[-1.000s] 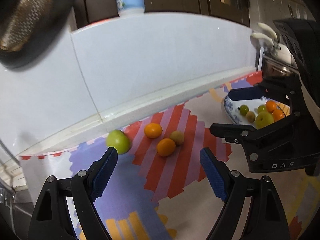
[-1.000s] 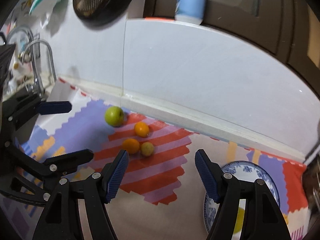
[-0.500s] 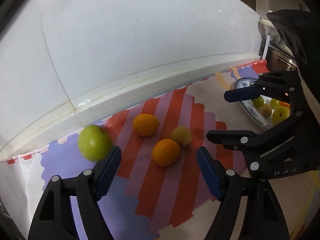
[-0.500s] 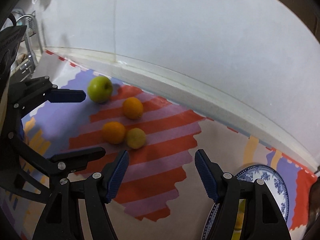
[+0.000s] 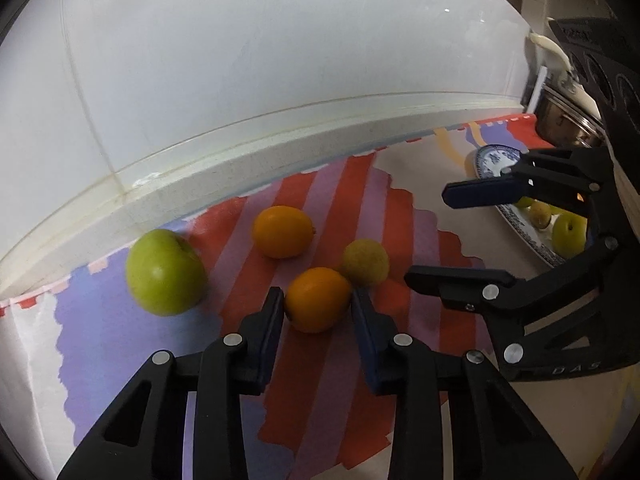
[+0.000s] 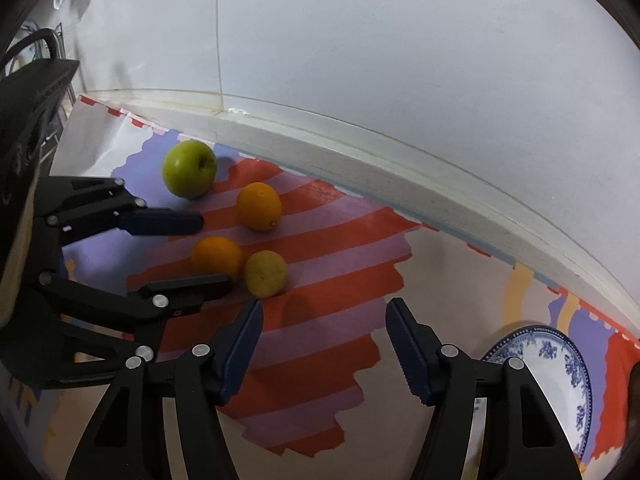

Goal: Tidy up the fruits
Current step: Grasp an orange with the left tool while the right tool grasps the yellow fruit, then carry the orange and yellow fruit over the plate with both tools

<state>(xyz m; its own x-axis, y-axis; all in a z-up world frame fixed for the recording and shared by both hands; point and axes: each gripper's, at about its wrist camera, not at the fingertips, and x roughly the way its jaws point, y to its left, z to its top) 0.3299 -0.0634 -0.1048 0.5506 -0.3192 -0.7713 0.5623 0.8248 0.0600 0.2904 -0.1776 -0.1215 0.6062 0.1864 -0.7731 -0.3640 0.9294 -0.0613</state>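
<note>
On the patterned mat lie a green apple (image 5: 165,273) (image 6: 189,168), a far orange (image 5: 281,231) (image 6: 259,205), a near orange (image 5: 317,298) (image 6: 216,257) and a small yellow fruit (image 5: 365,261) (image 6: 265,273). My left gripper (image 5: 317,298) (image 6: 208,251) is shut on the near orange, a pad touching each side. My right gripper (image 6: 324,312) (image 5: 432,236) is open and empty, just right of the yellow fruit. A blue-and-white plate (image 5: 494,159) (image 6: 560,368) at the right holds several fruits, among them a green one (image 5: 570,233).
A white tiled wall with a raised ledge (image 5: 280,148) runs along the back of the counter. A metal pot (image 5: 560,116) stands behind the plate. A tap and rack (image 6: 36,44) are at the far left.
My left gripper has moved forward and down and closed its jaws around the near orange. My right gripper has come lower and closer to the yellow fruit, still open.
</note>
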